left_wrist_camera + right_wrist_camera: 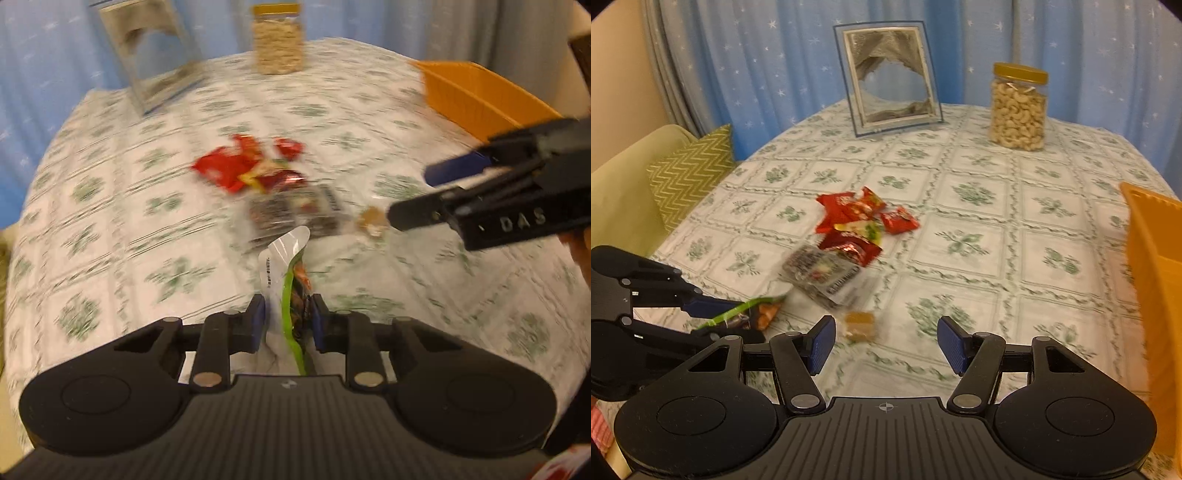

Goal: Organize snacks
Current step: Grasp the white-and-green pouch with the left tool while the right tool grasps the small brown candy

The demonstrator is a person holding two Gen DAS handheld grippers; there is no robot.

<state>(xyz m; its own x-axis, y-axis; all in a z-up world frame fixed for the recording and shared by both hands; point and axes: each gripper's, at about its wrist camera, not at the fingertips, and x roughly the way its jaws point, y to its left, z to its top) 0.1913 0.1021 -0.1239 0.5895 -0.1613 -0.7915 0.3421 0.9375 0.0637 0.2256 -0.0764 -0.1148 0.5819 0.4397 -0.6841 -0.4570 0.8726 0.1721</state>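
My left gripper [288, 317] is shut on a green and white snack packet [284, 266], which stands up between its blue pads. The right wrist view shows that packet [753, 312] at the lower left, held in the left gripper [750, 322]. A pile of red snack packets [849, 218] lies mid-table, with a clear dark packet [820, 273] just in front of it. My right gripper [888, 341] is open above the cloth, and a small brown wrapped candy [858, 325] lies just beyond its left finger. In the left wrist view the right gripper [410, 195] reaches in from the right.
An orange basket [1152, 277] stands at the table's right edge. A jar of cashews [1017, 110] and a glass picture frame [890, 77] stand at the back. A green sofa with a zigzag cushion [690, 173] is left of the table. Blue curtains hang behind.
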